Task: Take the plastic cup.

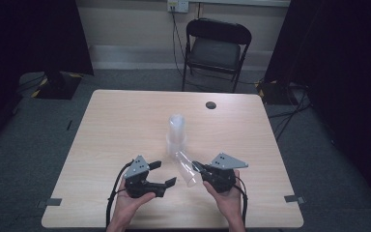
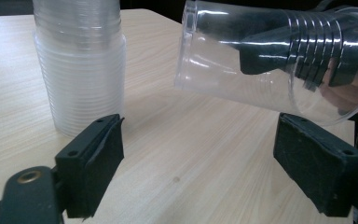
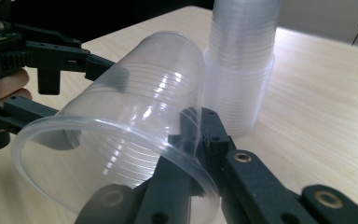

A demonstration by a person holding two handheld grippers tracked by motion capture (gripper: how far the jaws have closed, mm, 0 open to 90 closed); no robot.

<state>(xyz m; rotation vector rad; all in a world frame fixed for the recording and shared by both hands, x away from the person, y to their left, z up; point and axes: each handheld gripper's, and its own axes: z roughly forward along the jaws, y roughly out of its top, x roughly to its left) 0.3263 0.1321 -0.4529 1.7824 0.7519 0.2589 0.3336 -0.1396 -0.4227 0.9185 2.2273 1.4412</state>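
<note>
A tall stack of clear plastic cups [image 1: 176, 133] stands upside down near the middle of the table [image 1: 121, 121]. My right gripper [image 1: 198, 168] is shut on the wall of a single clear cup [image 1: 186, 166], which lies tilted with its base toward the stack. In the right gripper view the jaws pinch the cup [image 3: 121, 126] at its rim, one inside and one outside, with the stack [image 3: 240, 65] just behind. My left gripper [image 1: 164, 173] stands open to the left of the cup. In the left gripper view its pads [image 2: 98, 158] are wide apart below the cup [image 2: 242, 60], beside the stack [image 2: 81, 65], touching neither.
A round cable hole [image 1: 210, 105] sits near the table's far edge. A black folding chair [image 1: 216, 48] stands beyond the table against the wall. Grey carpet surrounds the table, with dark curtains at both sides.
</note>
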